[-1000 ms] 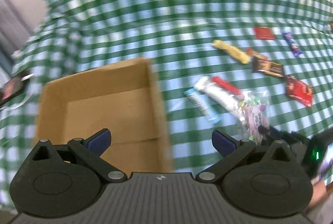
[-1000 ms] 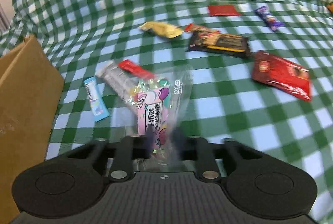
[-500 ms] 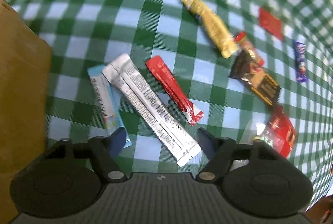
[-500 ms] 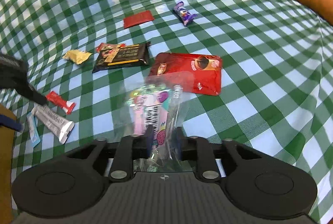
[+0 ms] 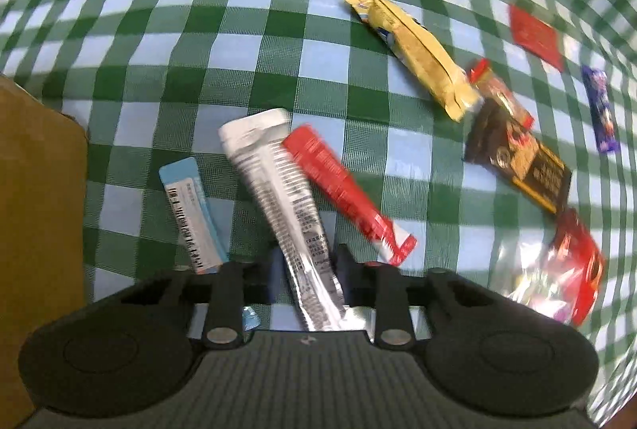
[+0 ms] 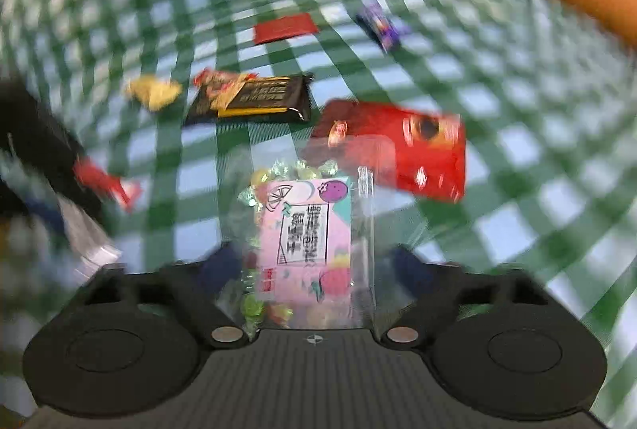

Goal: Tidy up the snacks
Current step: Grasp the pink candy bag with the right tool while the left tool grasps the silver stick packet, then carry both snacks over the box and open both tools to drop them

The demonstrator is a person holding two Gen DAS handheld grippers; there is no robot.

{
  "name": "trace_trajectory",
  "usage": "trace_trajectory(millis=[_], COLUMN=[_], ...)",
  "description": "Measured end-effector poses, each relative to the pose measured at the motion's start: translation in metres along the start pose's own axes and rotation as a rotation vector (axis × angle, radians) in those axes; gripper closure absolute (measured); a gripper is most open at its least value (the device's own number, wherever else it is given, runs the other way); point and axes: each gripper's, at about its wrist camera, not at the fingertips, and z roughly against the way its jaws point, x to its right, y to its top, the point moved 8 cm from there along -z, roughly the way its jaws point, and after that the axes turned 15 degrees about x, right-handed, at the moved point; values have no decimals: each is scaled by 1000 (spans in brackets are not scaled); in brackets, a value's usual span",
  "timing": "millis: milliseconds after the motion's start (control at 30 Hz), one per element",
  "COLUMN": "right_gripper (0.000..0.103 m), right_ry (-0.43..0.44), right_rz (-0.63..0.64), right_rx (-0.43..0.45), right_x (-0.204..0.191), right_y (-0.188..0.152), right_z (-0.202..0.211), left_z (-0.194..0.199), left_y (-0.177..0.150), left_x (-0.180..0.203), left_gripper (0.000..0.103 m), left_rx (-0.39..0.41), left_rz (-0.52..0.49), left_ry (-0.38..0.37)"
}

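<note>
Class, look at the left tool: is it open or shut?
Shut: the left tool has just closed on the white stick pack.

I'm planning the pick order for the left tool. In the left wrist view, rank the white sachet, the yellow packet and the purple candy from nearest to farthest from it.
1. White sachet: between the left tool fingers, which have just been closing on it.
2. Yellow packet: farther up, right of centre.
3. Purple candy: far right edge, farthest.

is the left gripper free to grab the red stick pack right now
Probably not: the left gripper is already shut on the white stick pack. The red stick pack lies uncovered just beside it.
</note>
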Motion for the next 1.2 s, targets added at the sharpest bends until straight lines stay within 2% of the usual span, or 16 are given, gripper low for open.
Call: trace_trajectory(millis=[33,67,133,400,600,733,933,1067,1200], right_gripper=[72,87,89,90,90,90,90,90,90], right_ry=[15,6,7,7,65,184,335,391,408], right_rz=[31,42,59,81,12,-8,27,21,91], right_rx=[23,35,58,282,363,350,274,226,240], right_x=[-7,-10,-15,-35,-53,-84,-157,-193,-220], right_y=[2,5,12,61,89,86,55,40,33], right_z=[5,10,22,116,204,258,323,357,387], left_z=[4,10,25,143,235,283,329,350,374], left_y=[-1,-3,-8,-22,-47,-71,-130,-166,-191], left_x=[-2,-5,-11,-40,-79,-118,-185,-221,-251], left_gripper=[84,85,86,86,86,86,86,86,86], left_rx=[3,4,14,147,243,319,352,363,405], left_rz=[-8,-12,-9,-19,-55,-108,-96,-81,-25], left_ry=[3,3,-9,-162,-184,-123,-95,-80,-99])
